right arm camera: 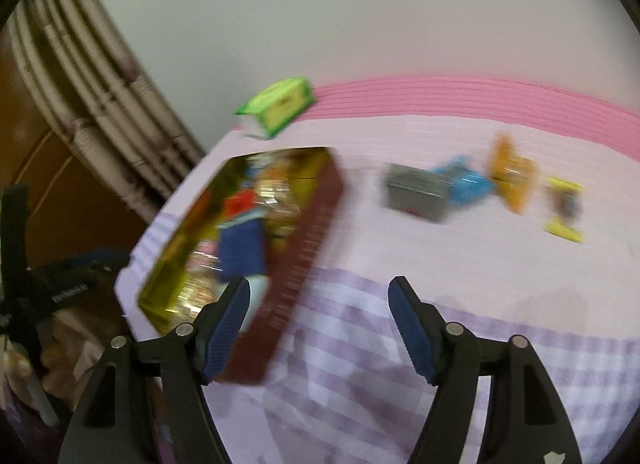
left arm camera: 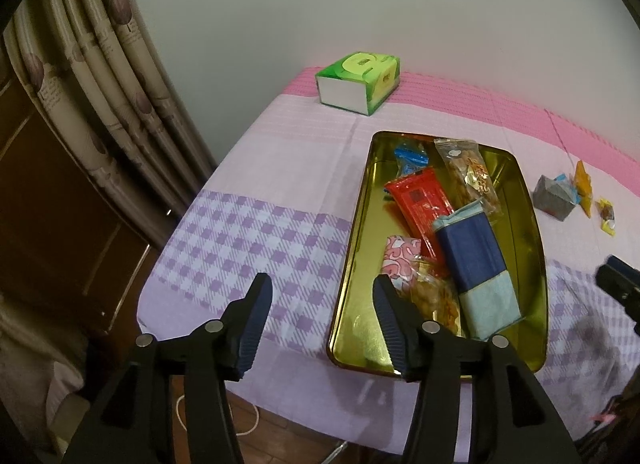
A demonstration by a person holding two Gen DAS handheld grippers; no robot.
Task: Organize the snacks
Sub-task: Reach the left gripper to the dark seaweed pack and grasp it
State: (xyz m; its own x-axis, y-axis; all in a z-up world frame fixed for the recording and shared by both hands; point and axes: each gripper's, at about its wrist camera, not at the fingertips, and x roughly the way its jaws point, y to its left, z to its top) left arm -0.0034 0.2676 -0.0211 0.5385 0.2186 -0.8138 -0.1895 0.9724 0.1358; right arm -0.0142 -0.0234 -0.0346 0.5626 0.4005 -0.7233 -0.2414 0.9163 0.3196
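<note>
A gold tin tray (left arm camera: 528, 224) lies on the checked cloth, holding a red packet (left arm camera: 420, 200), a blue-and-pale-blue pack (left arm camera: 476, 264), a clear nut bag (left arm camera: 468, 172) and a pink wrapped snack (left arm camera: 400, 256). My left gripper (left arm camera: 320, 284) hovers open over the tray's near left rim with nothing between its fingers. Loose snacks sit right of the tray: a grey box (right arm camera: 416, 192), a blue wrapper (right arm camera: 468, 180), an orange packet (right arm camera: 512, 176) and a yellow candy (right arm camera: 564, 204). My right gripper (right arm camera: 318, 290) stands open and empty over the cloth beside the tray (right arm camera: 304, 232); that view is blurred.
A green tissue box (left arm camera: 360, 80) stands at the table's far left corner against the grey wall. Curtains (left arm camera: 100, 76) and a brown wooden cabinet (left arm camera: 48, 204) lie left of the table. The table's near edge drops to the floor below my left gripper.
</note>
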